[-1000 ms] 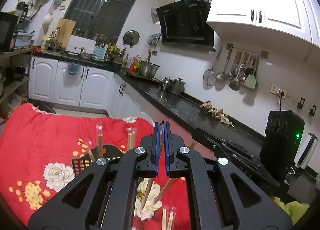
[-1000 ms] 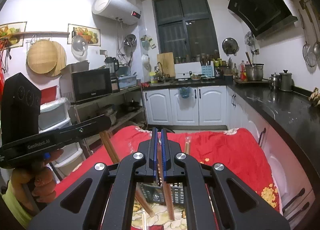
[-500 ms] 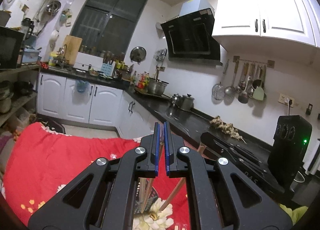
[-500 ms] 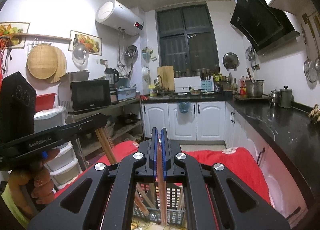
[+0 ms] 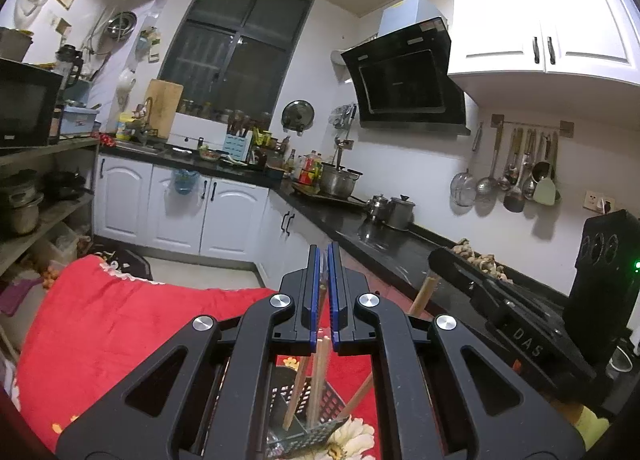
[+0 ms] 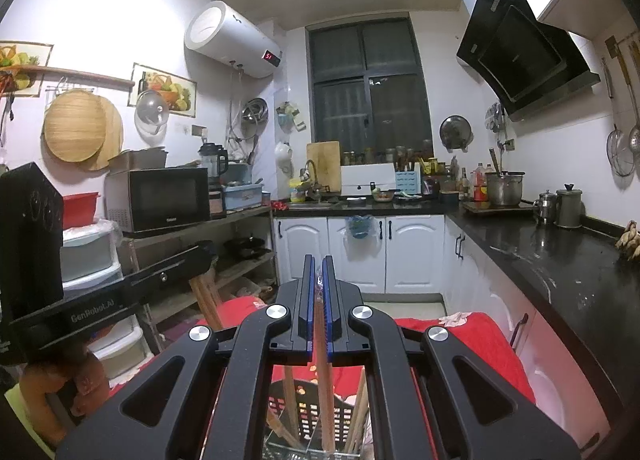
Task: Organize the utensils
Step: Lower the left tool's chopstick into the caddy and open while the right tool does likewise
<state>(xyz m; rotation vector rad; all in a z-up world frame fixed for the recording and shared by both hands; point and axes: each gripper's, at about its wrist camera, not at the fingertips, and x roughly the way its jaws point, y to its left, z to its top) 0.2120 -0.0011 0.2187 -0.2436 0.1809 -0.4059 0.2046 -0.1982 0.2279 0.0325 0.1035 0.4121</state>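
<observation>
My left gripper is shut on a pair of wooden chopsticks in a clear wrapper. Their lower ends reach down into a black perforated utensil basket on the red flowered cloth. My right gripper is shut on another wrapped pair of chopsticks that hangs into the same basket. More chopsticks lean inside the basket. Each gripper shows in the other's view: the right one and the left one.
The red cloth covers a table. A black counter with pots runs along the right. White cabinets stand at the back. Open shelves with a microwave stand on the left.
Both grippers have tilted upward and risen, so the views show more of the room and less of the table. The chopsticks stay gripped and hang into the basket.
</observation>
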